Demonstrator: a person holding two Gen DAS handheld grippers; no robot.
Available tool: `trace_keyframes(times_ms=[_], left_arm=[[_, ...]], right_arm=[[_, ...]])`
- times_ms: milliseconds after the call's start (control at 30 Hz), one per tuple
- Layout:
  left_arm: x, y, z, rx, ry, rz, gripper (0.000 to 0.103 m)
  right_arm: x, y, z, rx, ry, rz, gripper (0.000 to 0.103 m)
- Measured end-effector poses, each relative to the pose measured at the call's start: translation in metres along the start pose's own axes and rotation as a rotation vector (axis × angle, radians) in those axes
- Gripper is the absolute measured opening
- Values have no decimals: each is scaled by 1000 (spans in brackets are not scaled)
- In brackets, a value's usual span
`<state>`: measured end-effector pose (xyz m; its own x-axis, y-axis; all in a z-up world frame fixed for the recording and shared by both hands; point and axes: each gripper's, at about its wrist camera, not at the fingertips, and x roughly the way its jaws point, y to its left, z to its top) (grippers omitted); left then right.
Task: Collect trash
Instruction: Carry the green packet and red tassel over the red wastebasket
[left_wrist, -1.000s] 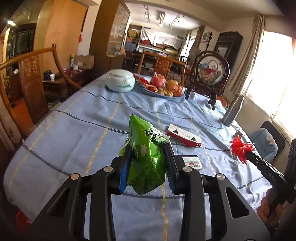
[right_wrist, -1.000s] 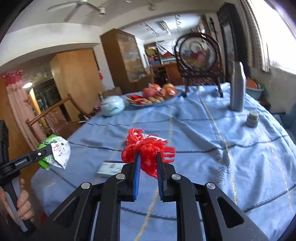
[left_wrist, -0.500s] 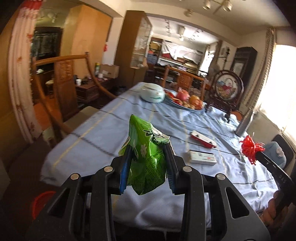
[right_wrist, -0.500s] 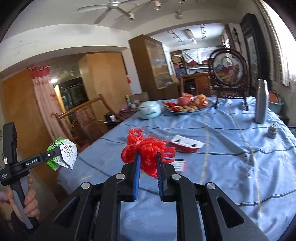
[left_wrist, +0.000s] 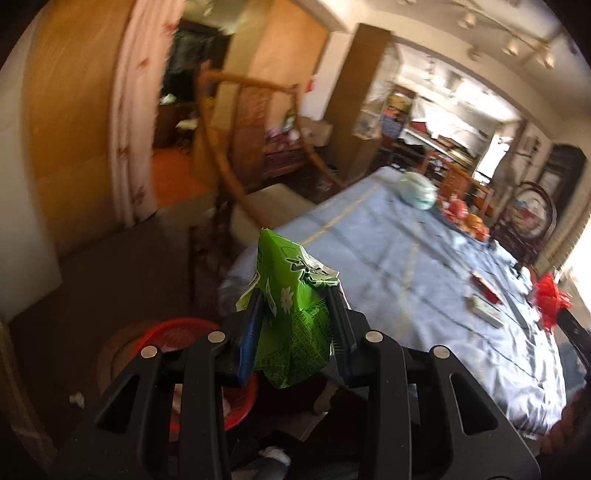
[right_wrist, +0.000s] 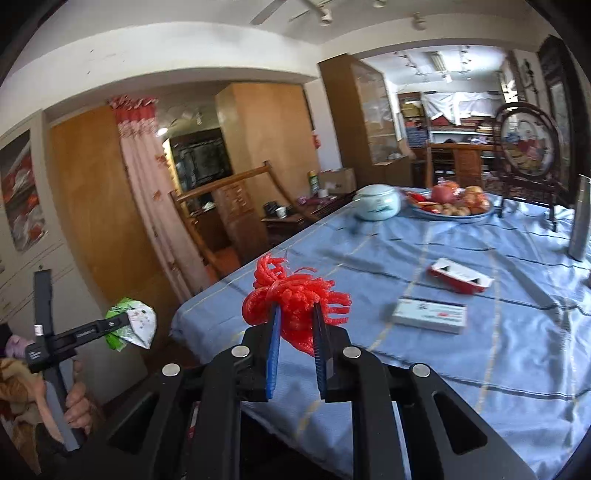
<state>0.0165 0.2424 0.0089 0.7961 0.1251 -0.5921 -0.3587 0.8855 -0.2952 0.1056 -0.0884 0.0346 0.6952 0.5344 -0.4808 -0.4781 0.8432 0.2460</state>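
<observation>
My left gripper (left_wrist: 295, 317) is shut on a crumpled green snack wrapper (left_wrist: 291, 314), held off the table's corner above the floor. Below and to its left stands a red bin (left_wrist: 173, 332), partly hidden by the gripper's body. My right gripper (right_wrist: 297, 328) is shut on a red foam net (right_wrist: 291, 299), held over the near end of the blue tablecloth (right_wrist: 498, 350). In the right wrist view the left gripper (right_wrist: 129, 325) shows at the far left with the green wrapper (right_wrist: 129, 326), a hand on its handle. The red net (left_wrist: 552, 301) also appears at the left wrist view's right edge.
On the cloth lie a white flat box (right_wrist: 428, 315) and a red-and-white carton (right_wrist: 460, 275). Farther back stand a pale lidded jar (right_wrist: 376, 203), a fruit plate (right_wrist: 450, 206), a framed round screen (right_wrist: 526, 147) and a metal bottle (right_wrist: 580, 218). A wooden chair (left_wrist: 236, 173) stands by the table's corner.
Both grippers have swung left, away from the table's middle. The left one now hangs past the table's corner over the floor, with the red bin come into view; both keep their hold.
</observation>
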Motion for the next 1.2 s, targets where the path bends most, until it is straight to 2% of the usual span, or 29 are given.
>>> trace_keyframes(times_ms=[267,533,567,667,733,933,1067,1200], left_arm=[[33,55,-7,-95,57,82,35],[81,105,-25,-206,189,135,37],[88,110,-28,-220,204,153,38],[96,120,-34,-252,221,161,53],[96,126,-34,-267,214,172,68],[78,144,-24,-311,131,229,84],[65,159,-16,-337,77,253,85],[51,165,-10,-331,28,325,89]], right_arm=[[36,68,-4,-98,95,114,17],[89,126,-19,-156,230,235,17],[93,130,-21,-162,241,239,17],[108,140,-28,-178,283,252,17],[119,147,-31,-186,311,257,17],[152,163,-44,-202,389,285,17],[172,183,-54,-231,440,315,17],[194,206,-64,-265,498,357,17]])
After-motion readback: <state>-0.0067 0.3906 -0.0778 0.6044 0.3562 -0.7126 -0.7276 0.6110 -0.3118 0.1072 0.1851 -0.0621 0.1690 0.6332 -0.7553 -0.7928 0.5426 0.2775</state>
